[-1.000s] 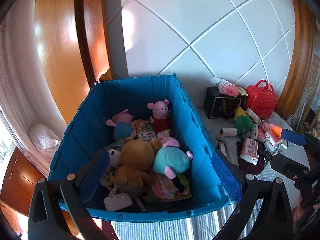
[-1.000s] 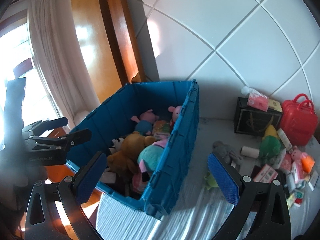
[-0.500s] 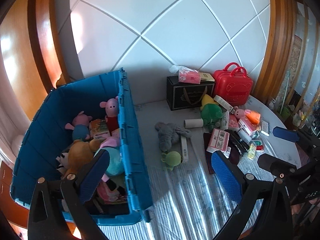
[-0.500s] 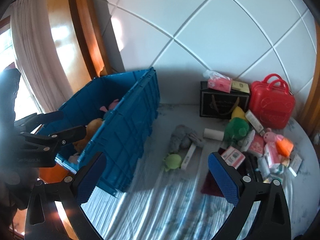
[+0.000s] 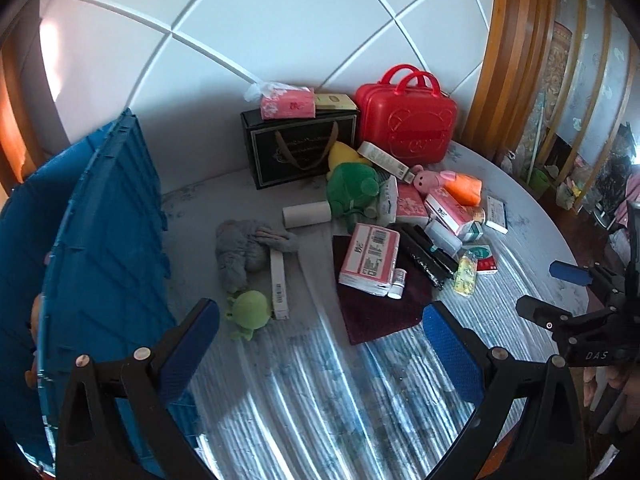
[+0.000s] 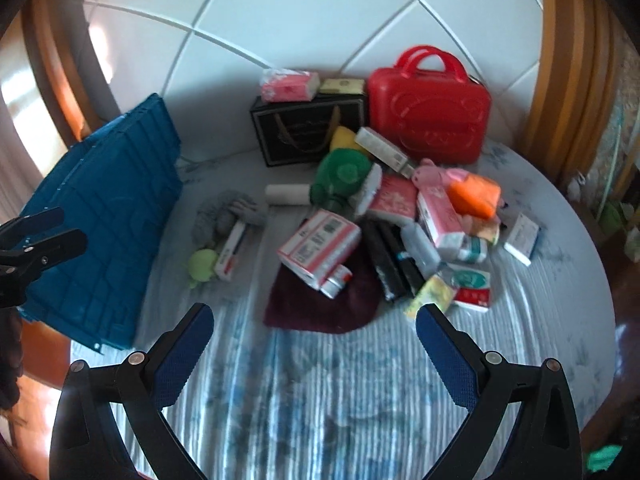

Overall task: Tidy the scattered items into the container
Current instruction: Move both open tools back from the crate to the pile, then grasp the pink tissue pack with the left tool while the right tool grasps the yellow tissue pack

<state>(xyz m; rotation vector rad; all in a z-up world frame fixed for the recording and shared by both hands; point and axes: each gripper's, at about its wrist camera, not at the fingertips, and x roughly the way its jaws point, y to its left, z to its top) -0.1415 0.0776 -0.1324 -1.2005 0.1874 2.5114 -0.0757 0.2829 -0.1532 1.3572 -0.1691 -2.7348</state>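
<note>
The blue crate [image 5: 100,248] stands at the left of the round table; it also shows in the right wrist view [image 6: 100,232]. Scattered items lie to its right: a grey plush [image 5: 244,248], a small green plush [image 5: 248,312], a green frog plush [image 5: 352,188], a pink-and-white pack [image 5: 370,258] on a maroon cloth [image 5: 380,308], and several boxes. My left gripper [image 5: 320,344] is open and empty above the striped tablecloth. My right gripper [image 6: 316,348] is open and empty, near the maroon cloth [image 6: 320,304].
A red toy suitcase [image 5: 406,122] and a black gift bag [image 5: 300,148] with a pink tissue pack [image 5: 286,104] on top stand at the back against the white wall. The table edge [image 5: 560,240] curves at the right.
Both grippers have swung right, away from the crate's inside toward the scattered pile. The crate now sits at the left edge of both views.
</note>
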